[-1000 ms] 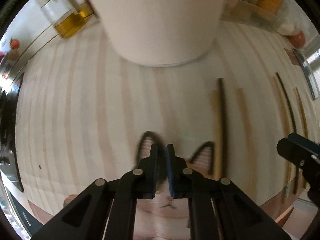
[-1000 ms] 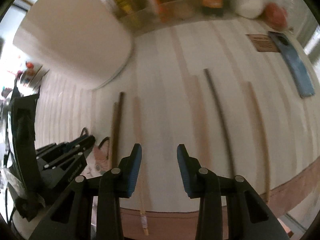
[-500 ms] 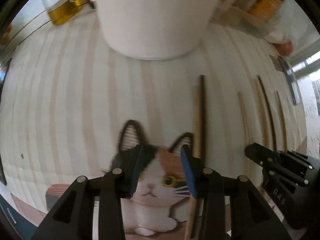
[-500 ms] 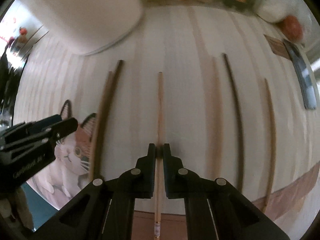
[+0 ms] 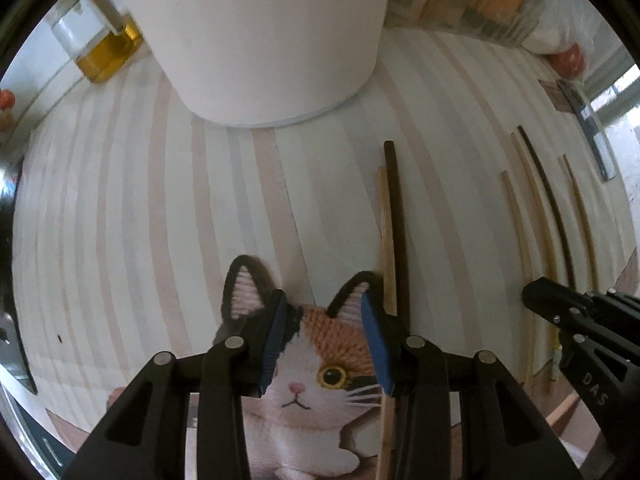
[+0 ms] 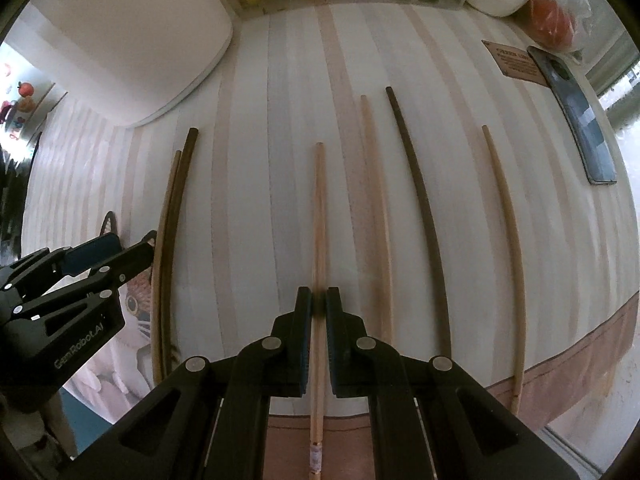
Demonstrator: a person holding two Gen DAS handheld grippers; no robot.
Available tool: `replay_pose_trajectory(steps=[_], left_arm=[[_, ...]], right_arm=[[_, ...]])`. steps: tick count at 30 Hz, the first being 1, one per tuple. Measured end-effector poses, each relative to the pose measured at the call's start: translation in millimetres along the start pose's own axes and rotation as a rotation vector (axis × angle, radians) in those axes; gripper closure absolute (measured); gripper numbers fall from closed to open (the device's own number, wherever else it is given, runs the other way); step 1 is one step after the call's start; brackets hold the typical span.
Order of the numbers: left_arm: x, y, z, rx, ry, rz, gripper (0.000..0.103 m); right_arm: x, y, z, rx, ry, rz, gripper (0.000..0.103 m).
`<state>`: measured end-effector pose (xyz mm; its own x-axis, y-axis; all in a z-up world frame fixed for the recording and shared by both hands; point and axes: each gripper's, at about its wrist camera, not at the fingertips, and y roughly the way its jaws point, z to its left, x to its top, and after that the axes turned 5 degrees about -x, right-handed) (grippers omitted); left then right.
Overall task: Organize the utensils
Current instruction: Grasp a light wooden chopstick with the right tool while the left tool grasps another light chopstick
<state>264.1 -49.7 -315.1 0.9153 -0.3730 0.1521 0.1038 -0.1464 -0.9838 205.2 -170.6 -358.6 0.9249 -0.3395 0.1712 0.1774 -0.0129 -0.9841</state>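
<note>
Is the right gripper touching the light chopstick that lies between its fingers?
Touching. In the right wrist view, the right gripper is shut on the light chopstick: both pads press against its sides with no gap, and it runs straight through between them.

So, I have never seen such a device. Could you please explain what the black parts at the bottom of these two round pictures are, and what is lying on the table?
No robot arm is here: a person holds a two-finger gripper in each hand, and a fisheye camera on each one looks forward along its fingers. That is why the pictures are round and the black fingers fill the bottom.

One picture comes from the left gripper. Its blue-padded jaws stand open above a cat-shaped mat and hold nothing.

The other comes from the right gripper. Its jaws are shut on a light wooden chopstick.

On the striped tablecloth lie five more chopsticks: a dark one and a light one close together beside the mat, then a light one, a dark one and a light one apart. A large white container stands behind, and a phone lies at the right.
</note>
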Motion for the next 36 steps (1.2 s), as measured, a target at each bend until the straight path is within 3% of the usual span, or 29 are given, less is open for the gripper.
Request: replay_pose_trajectory(steps=[3, 6, 12, 17, 25, 27, 31, 36], left_arm=[[4.4, -15.0, 15.2, -0.091, -0.048, -0.023, 0.067], [6.5, -19.3, 9.3, -0.128, -0.032, -0.027, 0.067], [3.8, 4.7, -6.3, -0.079, 0.011, 0.019, 0.065], [4.9, 12.7, -8.1, -0.037, 0.006, 0.008, 0.065], [-2.6, 10.4, 7.6, -0.043, 0.0, 0.004, 0.065], [-4.3, 10.8, 7.5, -0.049, 0.004, 0.003, 0.071], [-15.9, 6.1, 10.8, -0.029, 0.033, -0.011, 0.099], [-24.5, 2.6, 47.0, 0.042, -0.019, -0.017, 0.099]], right_arm=[[-9.7, -1.8, -6.8, 0.012, 0.012, 0.001, 0.096], [-2.6, 2.4, -16.7, 0.019, 0.017, 0.005, 0.096], [8.5, 1.2, -22.8, 0.015, 0.017, 0.008, 0.096], [11.3, 1.7, -22.3, 0.015, 0.019, 0.009, 0.096], [9.5, 2.4, -24.0, 0.018, 0.024, 0.01, 0.096], [9.1, 3.2, -24.9, 0.016, 0.023, 0.01, 0.096], [8.3, 3.0, -19.7, -0.006, 0.006, 0.006, 0.096], [3.5, 4.0, -19.3, 0.026, -0.003, 0.014, 0.096]])
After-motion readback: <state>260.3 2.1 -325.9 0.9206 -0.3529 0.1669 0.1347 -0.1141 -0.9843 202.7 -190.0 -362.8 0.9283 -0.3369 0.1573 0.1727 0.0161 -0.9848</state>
